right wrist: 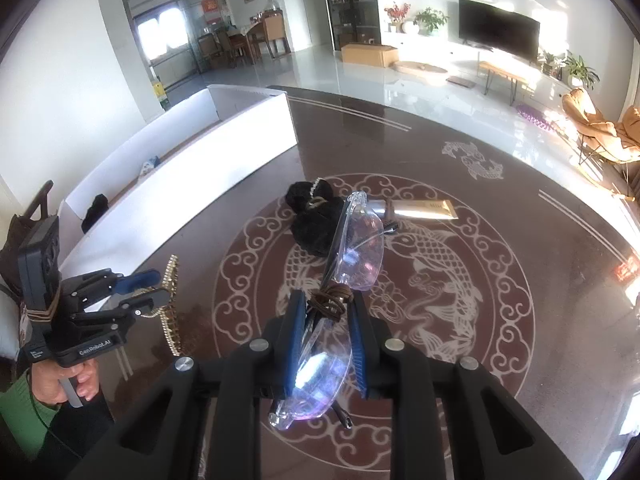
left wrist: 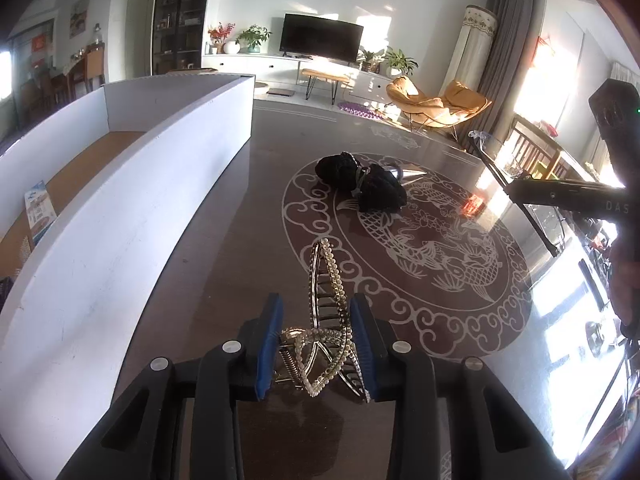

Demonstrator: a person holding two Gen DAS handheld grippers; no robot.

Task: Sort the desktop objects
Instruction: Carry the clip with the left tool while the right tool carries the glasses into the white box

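Observation:
My left gripper point(left wrist: 316, 312) is closed around a gold, pearl-studded hair claw point(left wrist: 325, 280), low over the dark patterned table point(left wrist: 420, 240). The claw also shows in the right wrist view point(right wrist: 170, 304), between the left gripper's fingers point(right wrist: 148, 280). My right gripper point(right wrist: 325, 300) is shut on the bridge of clear rimless glasses point(right wrist: 356, 248), held above the table with one lens near the camera. A black fluffy scrunchie point(left wrist: 360, 180) lies mid-table; it also shows in the right wrist view point(right wrist: 312, 216).
A long white box point(left wrist: 120, 200) with a cardboard floor stands along the table's left side, holding a small packet point(left wrist: 38, 212) and a black item point(right wrist: 94, 210). A gold tube point(right wrist: 420, 209) lies beyond the scrunchie. The table's far edge meets a bright living room.

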